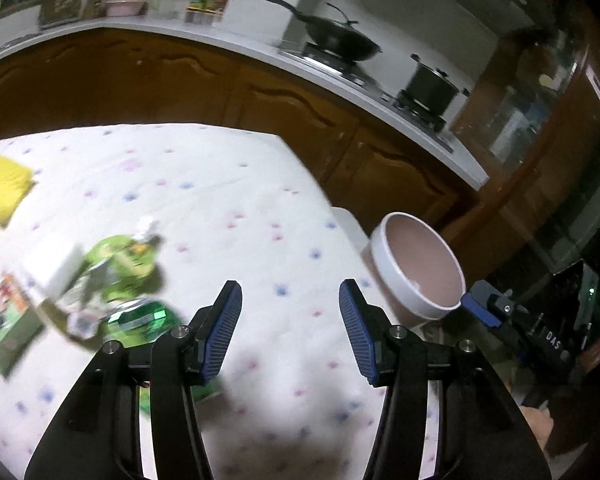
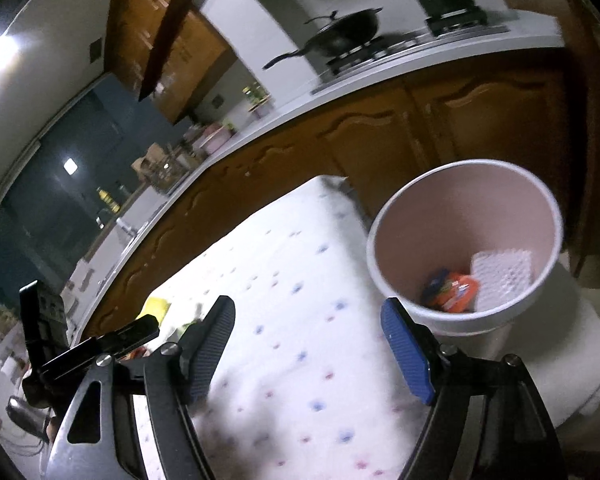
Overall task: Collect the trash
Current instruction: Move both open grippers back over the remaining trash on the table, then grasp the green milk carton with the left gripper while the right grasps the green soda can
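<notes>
Both the left gripper (image 1: 290, 328) and right gripper (image 2: 308, 350) are hovering spread and empty while the crinkled green plastic wrappers (image 1: 128, 280), lower left of frame, are lying light, slippery, best pinched at a raised fold.

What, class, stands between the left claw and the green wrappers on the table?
Nothing visible. The left claw is open over bare tablecloth, and the green wrappers lie just to its left, with no object in between.
</notes>
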`<control>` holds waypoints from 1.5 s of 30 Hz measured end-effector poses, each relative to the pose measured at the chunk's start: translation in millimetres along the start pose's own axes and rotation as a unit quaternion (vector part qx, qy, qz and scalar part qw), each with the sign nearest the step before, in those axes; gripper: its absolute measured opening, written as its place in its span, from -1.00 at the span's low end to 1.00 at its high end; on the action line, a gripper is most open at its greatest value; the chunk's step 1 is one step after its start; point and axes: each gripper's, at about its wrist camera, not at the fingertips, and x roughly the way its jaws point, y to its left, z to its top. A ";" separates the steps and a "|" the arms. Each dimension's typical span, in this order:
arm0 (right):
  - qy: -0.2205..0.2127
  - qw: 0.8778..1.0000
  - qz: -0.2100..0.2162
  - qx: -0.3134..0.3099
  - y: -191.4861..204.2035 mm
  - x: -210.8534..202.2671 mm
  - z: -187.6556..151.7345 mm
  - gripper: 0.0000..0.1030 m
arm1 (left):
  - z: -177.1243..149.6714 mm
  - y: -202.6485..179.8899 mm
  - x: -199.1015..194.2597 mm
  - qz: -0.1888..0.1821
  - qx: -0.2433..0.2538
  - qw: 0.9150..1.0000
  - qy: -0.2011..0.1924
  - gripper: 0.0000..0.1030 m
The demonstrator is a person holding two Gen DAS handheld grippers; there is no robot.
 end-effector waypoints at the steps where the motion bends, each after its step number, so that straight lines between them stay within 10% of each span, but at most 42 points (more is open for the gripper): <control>1: 0.005 1.000 0.004 -0.004 6.0 3.7 -2.9 0.51 | -2.0 6.6 -4.1 0.004 -0.003 1.000 -0.001 -0.01; 29: 0.106 0.987 0.083 -0.087 127.7 80.0 -65.0 0.51 | -41.9 157.1 -96.2 0.121 -0.073 0.990 -0.028 0.27; 45: 0.174 0.975 0.096 -0.101 137.8 142.3 -81.2 0.51 | -34.2 194.5 -57.5 0.188 -0.008 0.982 0.033 0.49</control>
